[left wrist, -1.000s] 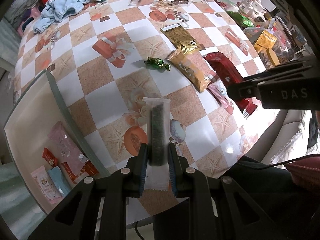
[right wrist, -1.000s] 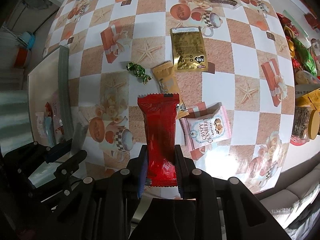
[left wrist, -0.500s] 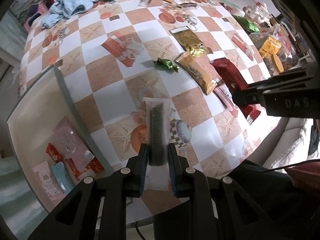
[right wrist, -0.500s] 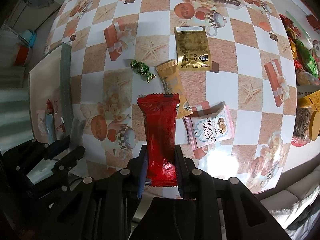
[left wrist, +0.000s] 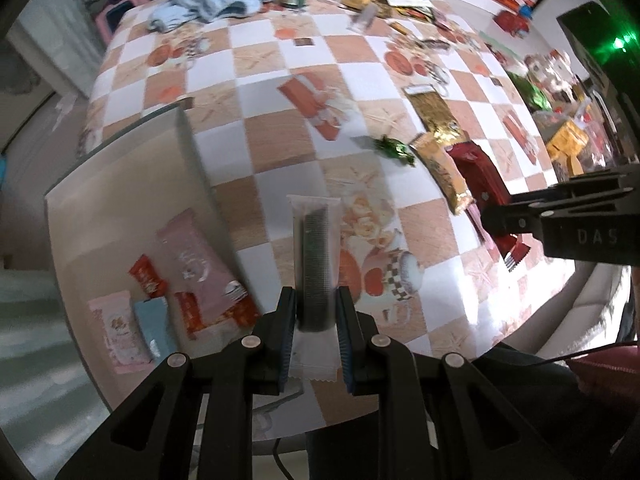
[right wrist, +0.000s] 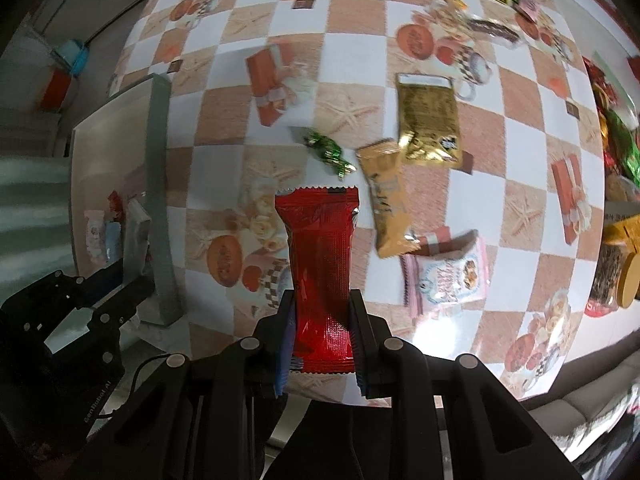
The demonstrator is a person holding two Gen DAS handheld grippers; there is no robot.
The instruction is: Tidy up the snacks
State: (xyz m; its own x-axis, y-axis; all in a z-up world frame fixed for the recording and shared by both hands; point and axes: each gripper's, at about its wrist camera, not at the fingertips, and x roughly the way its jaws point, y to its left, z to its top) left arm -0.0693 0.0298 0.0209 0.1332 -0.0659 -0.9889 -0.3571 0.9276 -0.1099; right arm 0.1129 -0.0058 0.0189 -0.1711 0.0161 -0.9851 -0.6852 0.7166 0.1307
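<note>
Grey box wall (left wrist: 200, 168) stands beside clear packet (left wrist: 315, 240).

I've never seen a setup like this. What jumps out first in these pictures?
Two black handheld grippers dominate, each clamped on a snack above a checkered tablecloth: the right gripper holds a shiny red foil packet, the left gripper a clear sleeve of dark biscuits. At the table's left edge a grey-walled box already holds small packets, while gold, green and pink wrappers lie loose beyond.
</note>
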